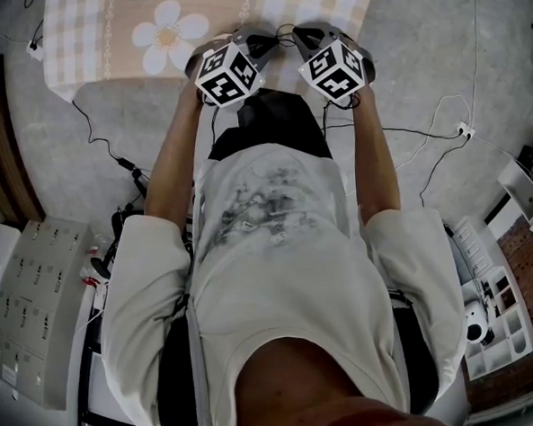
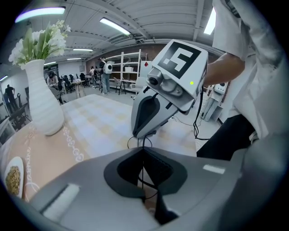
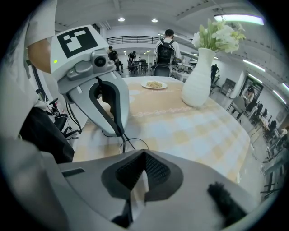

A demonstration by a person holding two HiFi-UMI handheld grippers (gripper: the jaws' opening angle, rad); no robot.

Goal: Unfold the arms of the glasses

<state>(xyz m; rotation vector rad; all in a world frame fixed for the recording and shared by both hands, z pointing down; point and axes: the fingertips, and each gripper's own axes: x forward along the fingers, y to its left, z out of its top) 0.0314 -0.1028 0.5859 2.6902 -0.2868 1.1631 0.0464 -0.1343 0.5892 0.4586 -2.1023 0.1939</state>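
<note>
You hold both tools tip to tip at the desk's (image 3: 194, 131) near edge, w/ the thin wire glasses (image 3: 132, 145) strung betw. them; long axis prob. runs left-right, one end at each tool, so neither hand is nearer. Left tool (image 2: 143, 153) is pressed closed on a wire strand; right tool (image 3: 144, 154) is closed too, apparently pinching the other end; the next move looks like swinging an arm outward.

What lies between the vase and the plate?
Nothing: only bare tablecloth separates the vase and the plate, clearest in the right gripper view.
</note>
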